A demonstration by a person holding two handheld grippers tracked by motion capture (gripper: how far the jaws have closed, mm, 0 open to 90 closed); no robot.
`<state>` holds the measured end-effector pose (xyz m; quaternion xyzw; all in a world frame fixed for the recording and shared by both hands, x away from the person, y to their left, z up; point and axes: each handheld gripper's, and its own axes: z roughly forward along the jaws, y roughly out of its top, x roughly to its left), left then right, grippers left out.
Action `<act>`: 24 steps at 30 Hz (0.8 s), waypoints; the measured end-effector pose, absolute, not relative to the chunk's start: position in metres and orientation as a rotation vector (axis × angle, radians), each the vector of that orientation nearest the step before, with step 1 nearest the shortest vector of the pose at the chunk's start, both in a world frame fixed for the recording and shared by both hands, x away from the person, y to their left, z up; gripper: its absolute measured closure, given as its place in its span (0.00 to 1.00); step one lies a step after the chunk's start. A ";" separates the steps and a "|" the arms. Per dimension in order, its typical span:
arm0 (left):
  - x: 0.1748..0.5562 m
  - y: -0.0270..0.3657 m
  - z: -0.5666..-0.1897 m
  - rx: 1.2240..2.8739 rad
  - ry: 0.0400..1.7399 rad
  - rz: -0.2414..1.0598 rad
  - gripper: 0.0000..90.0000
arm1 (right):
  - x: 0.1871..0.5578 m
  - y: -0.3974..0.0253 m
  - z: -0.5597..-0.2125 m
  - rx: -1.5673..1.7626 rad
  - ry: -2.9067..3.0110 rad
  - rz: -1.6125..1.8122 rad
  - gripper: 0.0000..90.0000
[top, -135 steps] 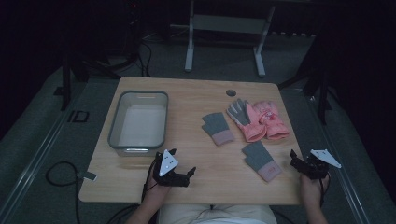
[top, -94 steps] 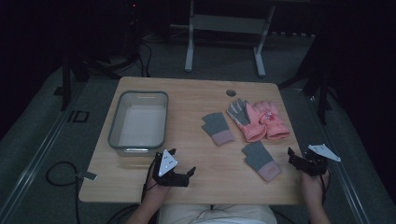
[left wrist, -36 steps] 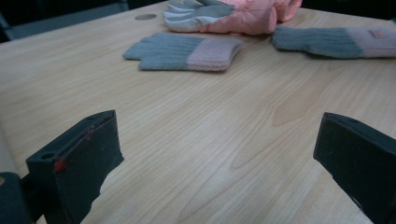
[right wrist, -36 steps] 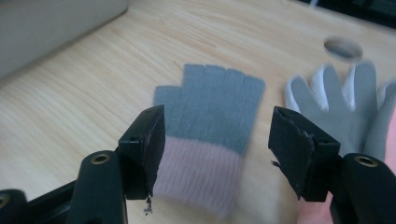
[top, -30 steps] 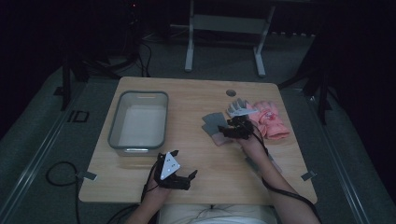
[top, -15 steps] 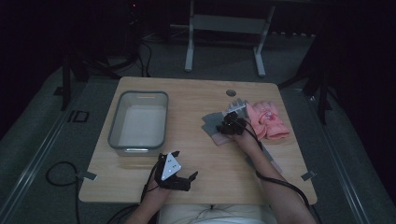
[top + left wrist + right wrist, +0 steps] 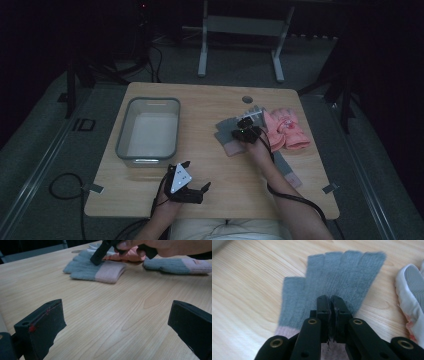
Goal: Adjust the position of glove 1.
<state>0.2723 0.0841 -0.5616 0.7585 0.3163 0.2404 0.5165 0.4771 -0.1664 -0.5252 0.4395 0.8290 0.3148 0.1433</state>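
While pinching the grey glove at mid-palm with the right tool clenched on its knit, at the middle right of the worktop just beside the pink gloves, check for a full fold of fabric, then lift straight up and slowly to avoid a slip. Carry left over the bare wood, probably toward the tub well apart, clearing its rim. Leave the left tool released and idle by the near edge, outside that path.
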 end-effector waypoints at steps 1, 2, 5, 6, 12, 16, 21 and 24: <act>0.273 0.084 -0.562 1.819 0.766 0.575 0.00 | 0.473 -0.165 -0.521 1.265 2.373 0.914 0.95; 0.273 0.084 -0.562 1.821 0.768 0.571 0.00 | 0.470 -0.164 -0.516 1.295 2.356 0.942 0.95; 0.273 0.085 -0.562 1.819 0.764 0.575 0.00 | 0.458 -0.163 -0.501 1.340 2.288 1.005 0.95; 0.273 0.084 -0.562 1.819 0.768 0.576 0.00 | 0.454 -0.164 -0.497 1.363 2.266 1.023 0.95; 0.272 0.083 -0.562 1.824 0.758 0.586 0.00 | 0.416 -0.164 -0.481 1.374 2.192 1.068 0.95; 0.272 0.083 -0.562 1.829 0.753 0.591 0.00 | 0.396 -0.167 -0.476 1.377 2.169 1.078 0.95; 0.273 0.083 -0.562 1.832 0.756 0.583 0.00 | 0.372 -0.171 -0.475 1.445 2.135 1.197 0.95; 0.272 0.083 -0.562 1.830 0.754 0.588 0.00 | 0.362 -0.173 -0.480 1.491 2.098 1.218 0.95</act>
